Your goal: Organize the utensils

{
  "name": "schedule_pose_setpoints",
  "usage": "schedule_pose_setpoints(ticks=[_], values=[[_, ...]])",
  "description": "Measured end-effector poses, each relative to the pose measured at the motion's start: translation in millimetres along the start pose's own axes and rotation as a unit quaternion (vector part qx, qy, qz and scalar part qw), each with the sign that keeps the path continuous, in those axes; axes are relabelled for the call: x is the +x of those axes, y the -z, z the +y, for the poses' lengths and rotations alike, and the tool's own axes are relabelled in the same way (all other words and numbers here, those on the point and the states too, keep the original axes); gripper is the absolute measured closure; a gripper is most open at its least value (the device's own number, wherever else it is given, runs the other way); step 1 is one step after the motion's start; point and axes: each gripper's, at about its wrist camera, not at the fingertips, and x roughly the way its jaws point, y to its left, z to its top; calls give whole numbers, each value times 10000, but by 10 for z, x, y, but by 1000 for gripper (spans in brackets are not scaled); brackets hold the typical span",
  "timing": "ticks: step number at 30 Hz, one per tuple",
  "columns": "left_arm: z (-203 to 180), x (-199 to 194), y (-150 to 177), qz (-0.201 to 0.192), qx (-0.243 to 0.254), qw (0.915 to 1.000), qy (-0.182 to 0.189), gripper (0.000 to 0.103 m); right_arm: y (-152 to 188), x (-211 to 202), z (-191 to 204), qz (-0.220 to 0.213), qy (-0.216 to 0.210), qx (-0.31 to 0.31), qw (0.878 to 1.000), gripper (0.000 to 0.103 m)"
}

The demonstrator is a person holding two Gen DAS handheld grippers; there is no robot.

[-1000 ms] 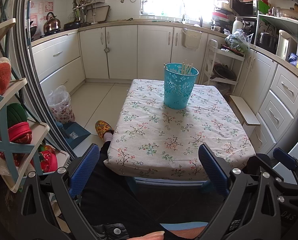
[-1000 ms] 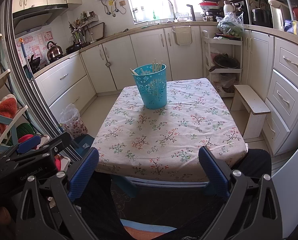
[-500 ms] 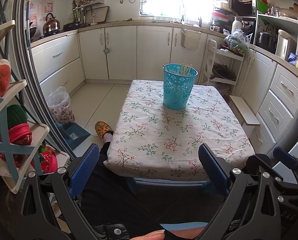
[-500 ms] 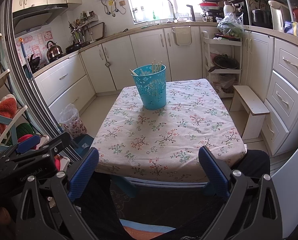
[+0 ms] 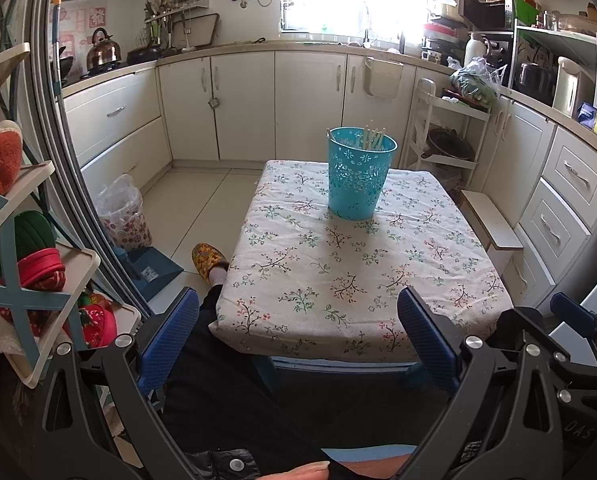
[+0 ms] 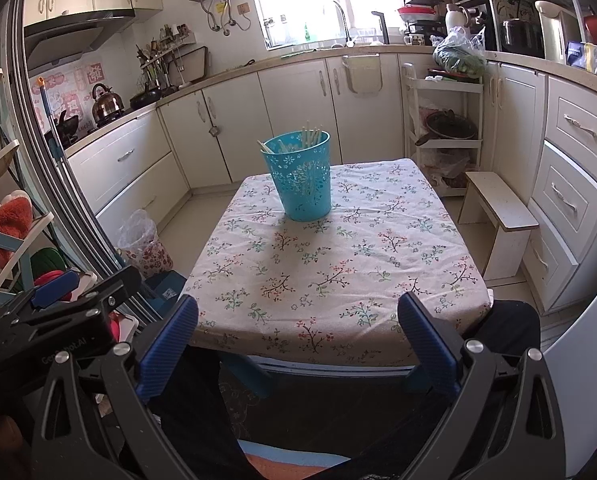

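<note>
Upright, teal basket [image 5: 358,178] holds pale chopsticks [image 5: 372,137] leaning inside

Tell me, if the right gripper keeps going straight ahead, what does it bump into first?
Probably the flowered tablecloth: the open right gripper points slightly down over the table's near edge. Held level, it might instead reach the blue basket of sticks. Depth is hard to judge.
</note>
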Motion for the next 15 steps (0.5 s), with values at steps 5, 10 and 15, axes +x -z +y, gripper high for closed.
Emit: schedule_pose_setpoints(ticks=[5, 10, 15], values=[[14, 43, -3, 49, -48, 10000, -6, 7, -16, 45, -13, 59, 2, 43, 10000, 7], [56, 31, 2, 36, -126, 9999, 17, 7, -8, 36, 21, 86, 28, 1, 10000, 7], [73, 14, 5, 2, -160, 9999, 38, 7, 0, 33, 101, 79, 58, -32, 9999, 7]])
